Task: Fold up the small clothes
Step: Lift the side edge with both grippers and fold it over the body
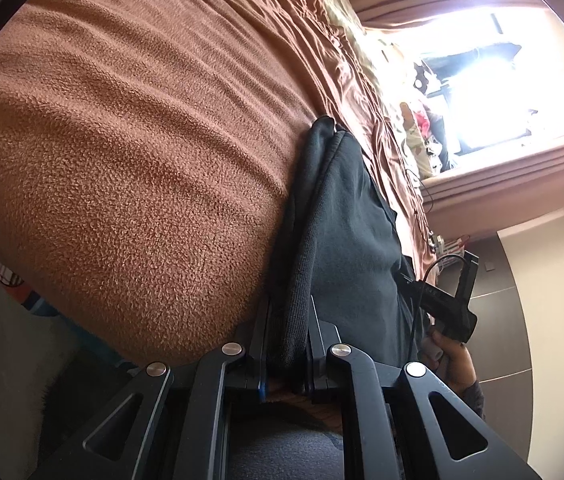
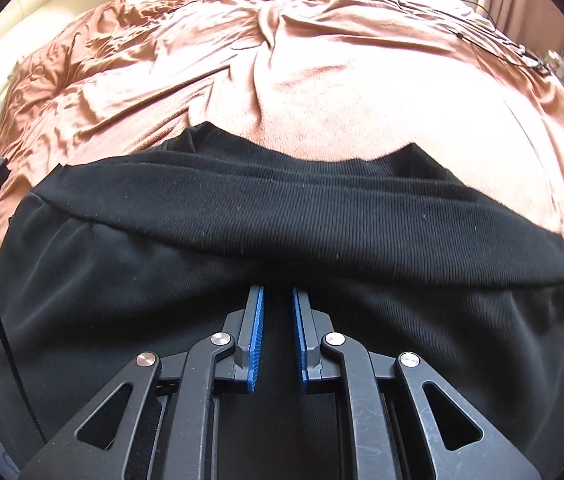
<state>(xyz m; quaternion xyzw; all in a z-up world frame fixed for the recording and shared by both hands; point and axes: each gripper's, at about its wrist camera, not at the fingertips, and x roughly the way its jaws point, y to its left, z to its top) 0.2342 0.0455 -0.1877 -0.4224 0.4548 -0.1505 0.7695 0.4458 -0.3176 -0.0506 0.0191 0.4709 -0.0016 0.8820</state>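
Here | left gripper [image 1: 287,320] pinching black garment [image 1: 345,216] edge | right gripper [image 2: 278,300] slightly spread over it | brown blanket [image 1: 130,152] beneath

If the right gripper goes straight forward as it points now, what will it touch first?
Most likely the black garment: its ribbed band lies just ahead of the right gripper. Depth is unclear; the fingers may already touch it.

My left wrist camera is rolled sideways, looking along its fingers from very close to the brown fleece blanket [image 1: 130,152], toward a bright window [image 1: 493,72]. My right wrist camera sits level, tipped down, pressed near the black garment [image 2: 242,216], facing across the bed. Both views share that garment [image 1: 345,216] and the blanket [image 2: 361,100].
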